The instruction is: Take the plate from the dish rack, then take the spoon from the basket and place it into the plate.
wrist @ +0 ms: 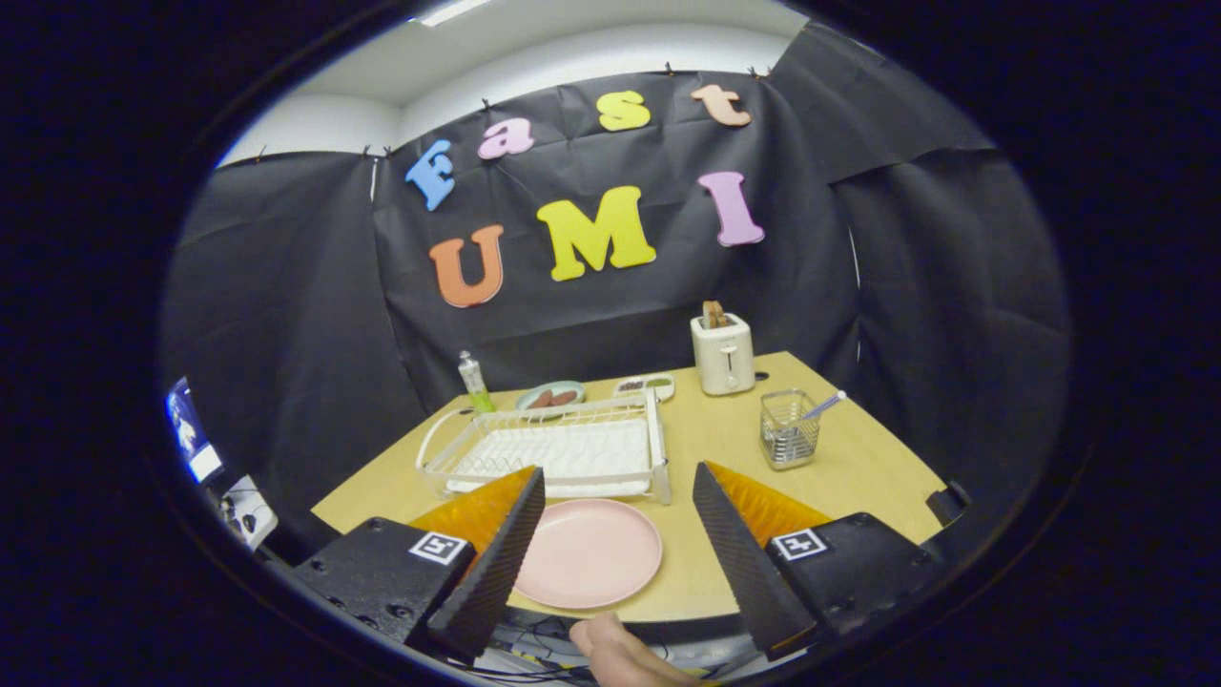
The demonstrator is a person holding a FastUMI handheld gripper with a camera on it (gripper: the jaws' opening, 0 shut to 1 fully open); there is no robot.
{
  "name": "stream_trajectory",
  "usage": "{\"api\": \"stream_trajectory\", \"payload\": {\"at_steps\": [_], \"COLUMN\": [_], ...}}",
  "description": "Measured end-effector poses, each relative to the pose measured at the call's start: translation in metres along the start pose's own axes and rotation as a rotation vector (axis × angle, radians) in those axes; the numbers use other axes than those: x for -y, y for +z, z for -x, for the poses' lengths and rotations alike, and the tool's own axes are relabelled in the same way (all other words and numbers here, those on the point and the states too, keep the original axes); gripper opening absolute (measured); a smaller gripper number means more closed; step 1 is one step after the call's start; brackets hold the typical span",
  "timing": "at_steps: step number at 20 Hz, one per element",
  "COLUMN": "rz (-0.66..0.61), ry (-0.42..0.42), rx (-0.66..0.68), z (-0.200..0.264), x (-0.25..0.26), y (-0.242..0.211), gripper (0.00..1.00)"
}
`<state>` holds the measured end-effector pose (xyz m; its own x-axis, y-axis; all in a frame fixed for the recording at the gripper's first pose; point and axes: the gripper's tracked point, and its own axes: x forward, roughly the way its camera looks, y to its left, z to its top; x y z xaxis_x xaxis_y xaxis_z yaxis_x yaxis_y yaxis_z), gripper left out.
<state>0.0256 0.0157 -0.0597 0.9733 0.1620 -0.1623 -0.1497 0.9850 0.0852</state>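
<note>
Plate [589,553], pink, flat on the near table [858,468] edge, between the gripper [620,496] fingers, spread wide and holding nothing. Just beyond, white dish rack [563,448], no dishes in it. Right and farther, wire basket [789,429] with spoon [822,405] handle leaning out. Far back, white toaster [722,353], green bottle [474,382]. No readable labels on any item.
</note>
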Motion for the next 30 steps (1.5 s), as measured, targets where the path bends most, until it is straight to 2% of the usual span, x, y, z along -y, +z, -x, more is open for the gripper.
{"api": "stream_trajectory", "payload": {"at_steps": [2, 7, 10, 16, 23, 27, 30], "rz": [0.025, 0.076, 0.067, 0.076, 0.095, 0.093, 0.044], "ry": [0.014, -0.024, -0.009, -0.030, -0.071, -0.100, -0.116], "rx": [0.048, 0.213, 0.236, 0.256, 0.218, 0.154, 0.149], "z": [0.025, 0.072, 0.089, 0.098, 0.082, 0.049, 0.010], "x": [-0.007, -0.007, -0.009, -0.001, 0.023, 0.054, 0.086], "y": [0.013, 0.044, 0.050, 0.061, 0.055, 0.062, 0.070], "gripper": [1.00, 1.00, 1.00, 1.00, 1.00, 1.00, 1.00]}}
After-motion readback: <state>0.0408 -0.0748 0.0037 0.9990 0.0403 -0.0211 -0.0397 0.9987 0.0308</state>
